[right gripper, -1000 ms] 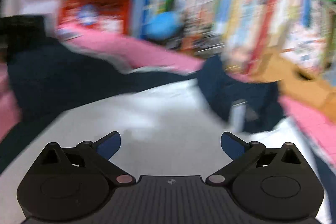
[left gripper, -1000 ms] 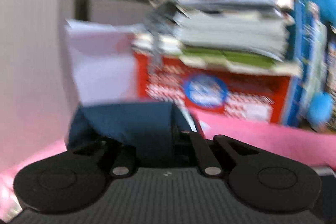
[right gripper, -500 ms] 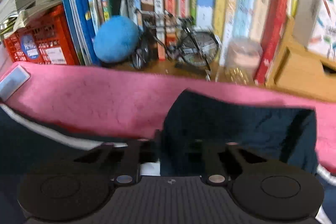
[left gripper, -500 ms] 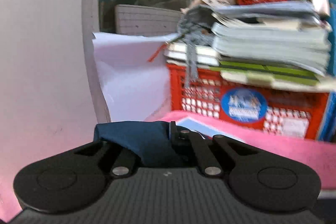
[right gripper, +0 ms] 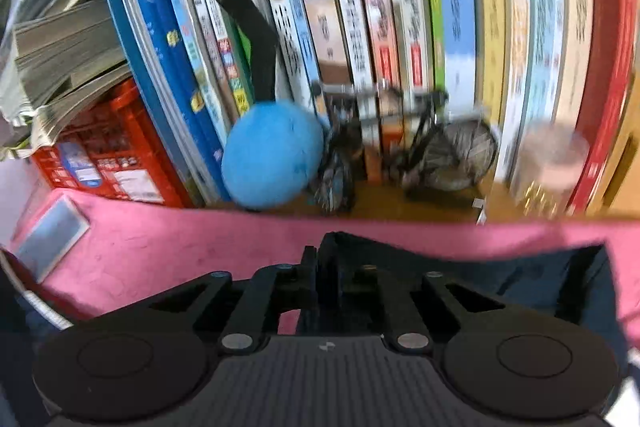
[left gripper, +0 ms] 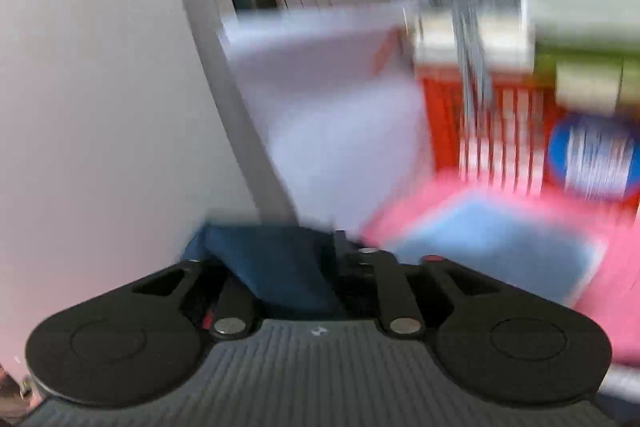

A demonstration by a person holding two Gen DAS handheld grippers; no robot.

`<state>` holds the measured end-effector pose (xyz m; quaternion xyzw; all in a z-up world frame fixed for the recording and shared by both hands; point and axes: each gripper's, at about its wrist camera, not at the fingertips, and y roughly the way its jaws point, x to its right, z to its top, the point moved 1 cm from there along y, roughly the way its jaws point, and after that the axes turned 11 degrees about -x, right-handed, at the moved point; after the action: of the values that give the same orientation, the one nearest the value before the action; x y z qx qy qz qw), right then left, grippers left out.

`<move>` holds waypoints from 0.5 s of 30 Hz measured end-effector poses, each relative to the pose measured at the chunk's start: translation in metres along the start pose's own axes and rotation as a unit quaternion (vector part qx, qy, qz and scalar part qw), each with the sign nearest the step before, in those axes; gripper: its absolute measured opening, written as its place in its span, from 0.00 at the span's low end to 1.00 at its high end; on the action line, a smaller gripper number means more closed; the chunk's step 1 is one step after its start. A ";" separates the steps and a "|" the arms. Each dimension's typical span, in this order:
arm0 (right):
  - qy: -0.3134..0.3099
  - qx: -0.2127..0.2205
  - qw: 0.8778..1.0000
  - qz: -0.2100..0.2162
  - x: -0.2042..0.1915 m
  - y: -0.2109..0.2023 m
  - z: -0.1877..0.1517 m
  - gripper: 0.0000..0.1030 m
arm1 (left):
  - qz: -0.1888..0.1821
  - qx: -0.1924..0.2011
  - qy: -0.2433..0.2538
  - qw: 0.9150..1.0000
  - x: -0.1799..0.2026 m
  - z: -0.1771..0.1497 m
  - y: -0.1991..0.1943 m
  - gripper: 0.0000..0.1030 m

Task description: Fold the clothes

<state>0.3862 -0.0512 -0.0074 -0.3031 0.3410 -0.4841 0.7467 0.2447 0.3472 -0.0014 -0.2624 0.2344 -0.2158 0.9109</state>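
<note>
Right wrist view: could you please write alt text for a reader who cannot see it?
The right gripper has a fold of dark navy garment between its jaws, which are opening, above a pink cover. Behind stands a row of upright books, with a blue plush ball, a small model bicycle and a red crate on the left.

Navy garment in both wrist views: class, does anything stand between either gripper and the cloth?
Nothing visible does. Navy garment already sits between the left gripper fingers, and the right gripper has a fold of it too. Both are opening, with cloth between them.
</note>
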 end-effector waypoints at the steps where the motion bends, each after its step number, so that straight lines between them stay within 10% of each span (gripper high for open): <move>1: 0.002 0.001 1.000 0.011 0.002 -0.003 -0.005 0.40 | 0.008 -0.024 0.020 0.999 0.005 -0.006 0.008 0.46; 3: -0.013 0.016 1.000 0.017 0.003 -0.024 -0.015 0.78 | 0.024 -0.063 0.066 0.996 0.016 -0.017 0.019 0.92; 7: -0.068 0.043 0.996 0.027 0.002 -0.076 -0.037 0.88 | 0.086 -0.026 0.162 0.983 0.037 -0.034 0.004 1.00; 15: -0.116 0.072 0.991 0.014 0.049 -0.172 -0.116 1.00 | 0.029 0.019 0.149 0.988 0.018 -0.039 -0.078 1.00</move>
<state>0.2191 -0.1709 0.0485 -0.2977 0.2206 -0.4589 0.8076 0.2165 0.2637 0.0084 -0.2032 0.3704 -0.2303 0.8766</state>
